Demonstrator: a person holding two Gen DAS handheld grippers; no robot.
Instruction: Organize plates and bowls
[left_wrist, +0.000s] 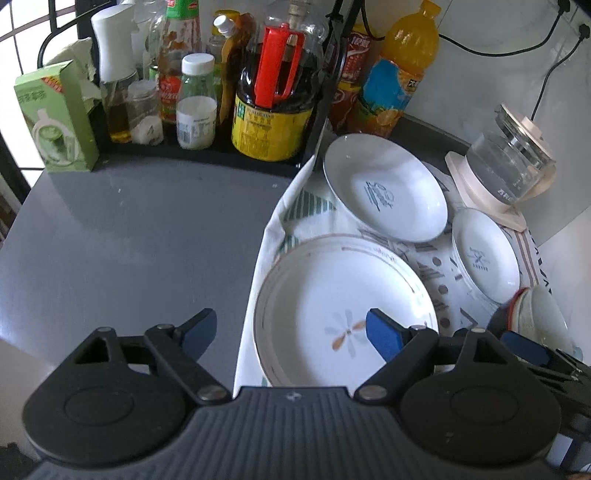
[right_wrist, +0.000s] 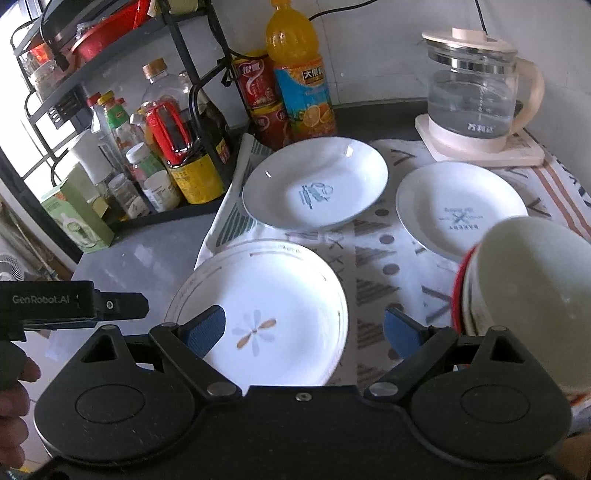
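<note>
A large white plate with a flower print (left_wrist: 332, 295) (right_wrist: 269, 295) lies nearest on a patterned cloth (right_wrist: 373, 266). Behind it sit a deep white plate with a blue print (left_wrist: 384, 188) (right_wrist: 314, 184) and a small white plate (left_wrist: 484, 254) (right_wrist: 458, 206). A white bowl with a red band (right_wrist: 528, 295) (left_wrist: 539, 317) stands tilted at the right. My left gripper (left_wrist: 291, 334) is open over the flower plate's left rim. My right gripper (right_wrist: 303, 332) is open over its right rim. Neither holds anything.
A black rack with several bottles and jars (left_wrist: 258, 103) (right_wrist: 177, 155) lines the back left, beside a green box (left_wrist: 55, 118). An orange juice bottle (right_wrist: 299, 74) and a glass kettle (right_wrist: 476, 99) on its base stand behind the plates. Bare grey counter (left_wrist: 140, 229) lies to the left.
</note>
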